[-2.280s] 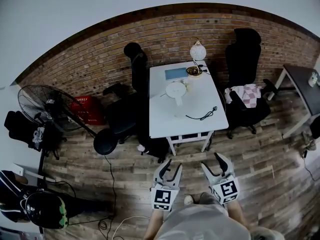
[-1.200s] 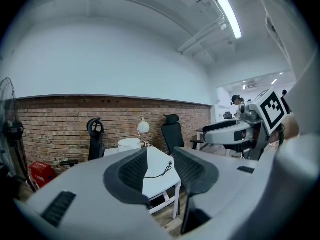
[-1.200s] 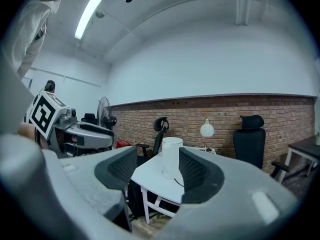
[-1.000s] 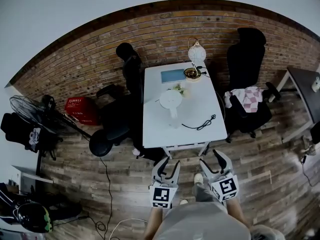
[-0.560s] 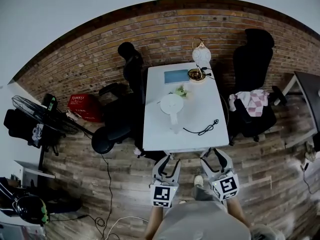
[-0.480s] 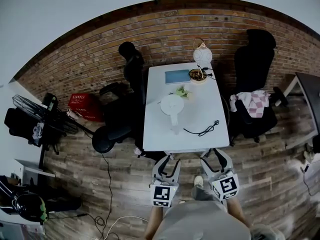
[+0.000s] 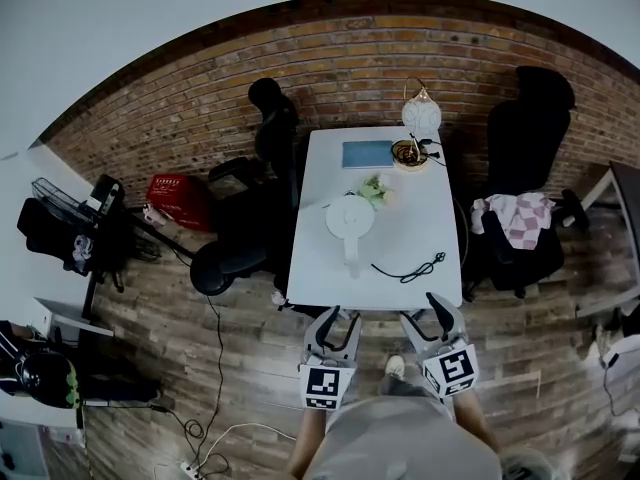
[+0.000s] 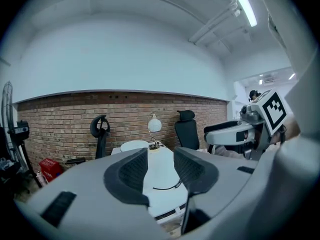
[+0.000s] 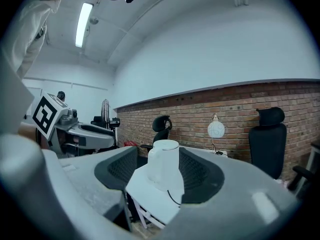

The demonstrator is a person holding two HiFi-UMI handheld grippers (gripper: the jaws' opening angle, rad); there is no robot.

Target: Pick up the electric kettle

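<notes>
The white electric kettle (image 7: 350,218) stands upright near the middle of the white table (image 7: 430,203), its handle towards me. The right gripper view shows the kettle (image 9: 164,164) framed between the jaws but well beyond them. In the left gripper view only the kettle's lid (image 8: 134,145) shows, past the left jaw. My left gripper (image 7: 337,318) and right gripper (image 7: 440,313) hover just short of the table's near edge, pointing at it. Both are open, with a gap between the pads and nothing in it.
On the table lie a black cable (image 7: 405,268), a blue book (image 7: 367,154), a bowl (image 7: 408,153) and a globe lamp (image 7: 421,116). Black chairs stand left (image 7: 270,128) and right (image 7: 535,138). A red crate (image 7: 172,198) sits by the brick wall.
The table has come nearer in the head view. Both grippers, once over the wooden floor well short of it, now sit at its near edge. The jaws look the same.
</notes>
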